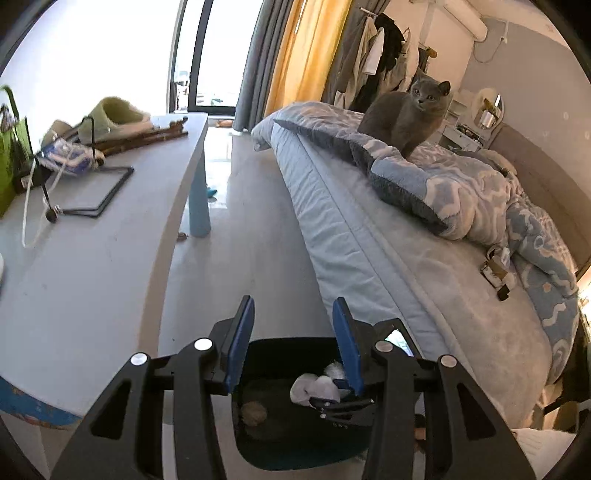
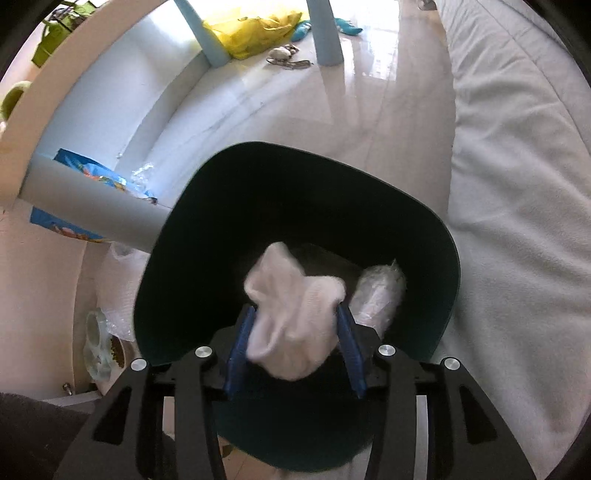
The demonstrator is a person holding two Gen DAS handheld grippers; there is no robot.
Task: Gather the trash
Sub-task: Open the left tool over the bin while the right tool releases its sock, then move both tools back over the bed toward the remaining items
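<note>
A dark bin (image 2: 258, 192) stands on the floor between a table and a bed. My right gripper (image 2: 295, 310) points down into it. A crumpled white tissue (image 2: 295, 295) sits blurred between its parted blue pads and looks loose rather than squeezed. A clear plastic wad (image 2: 380, 291) lies in the bin beside it. In the left wrist view my left gripper (image 1: 293, 306) hangs above the bin (image 1: 280, 354), open, with nothing between its fingers. Below it I see the white tissue (image 1: 314, 387) and a brownish lump (image 1: 254, 413) inside the bin.
The white table (image 1: 92, 258) on the left carries a slipper, sticks and a wire stand. A grey cat (image 1: 402, 114) sits on the bed (image 1: 369, 258), and a small wrapper (image 1: 496, 273) lies there too. A yellow bag (image 2: 255, 29), blue packaging (image 2: 92, 177) and bubble wrap (image 2: 118, 317) lie on the floor.
</note>
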